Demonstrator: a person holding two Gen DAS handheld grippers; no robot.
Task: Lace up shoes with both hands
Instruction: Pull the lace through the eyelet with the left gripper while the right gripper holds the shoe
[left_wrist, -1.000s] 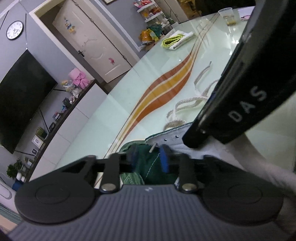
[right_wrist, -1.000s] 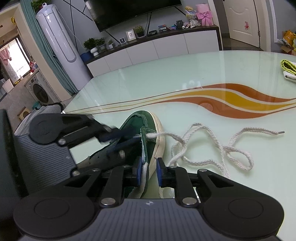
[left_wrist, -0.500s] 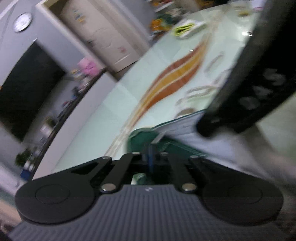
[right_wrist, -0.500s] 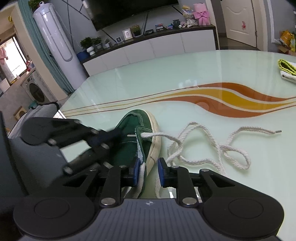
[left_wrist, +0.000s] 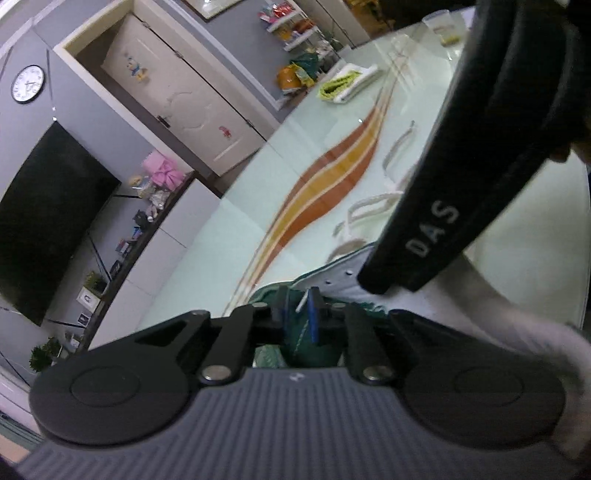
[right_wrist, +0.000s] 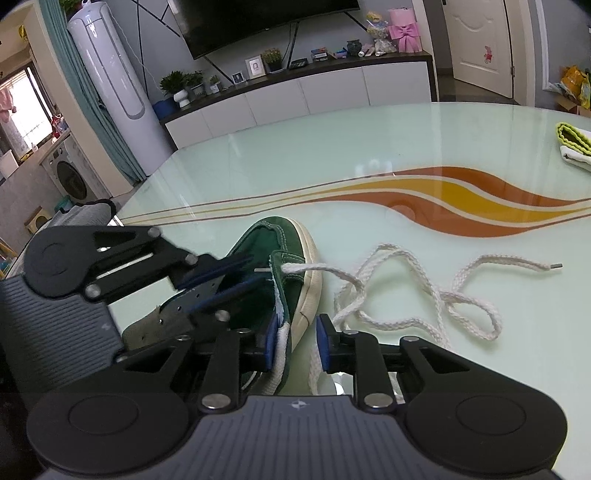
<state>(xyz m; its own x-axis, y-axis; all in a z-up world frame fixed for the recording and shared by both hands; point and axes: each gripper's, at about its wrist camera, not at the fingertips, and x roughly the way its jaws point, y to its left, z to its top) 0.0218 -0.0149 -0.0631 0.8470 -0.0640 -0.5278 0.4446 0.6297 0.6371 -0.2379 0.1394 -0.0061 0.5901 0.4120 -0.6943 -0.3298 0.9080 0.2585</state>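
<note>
Left gripper (right_wrist: 236, 275), jaws parted, faces your white braided lace's metal tip (right_wrist: 260, 270) poking through the green suede shoe (right_wrist: 266, 243); right gripper (right_wrist: 295, 341) open.

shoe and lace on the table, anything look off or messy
Mostly mid-job mess. The green shoe is barely laced: the white lace passes through one eyelet, the rest lying in tangled loops on the glass table. The sole rim looks scuffed and cracked near the right gripper.
</note>
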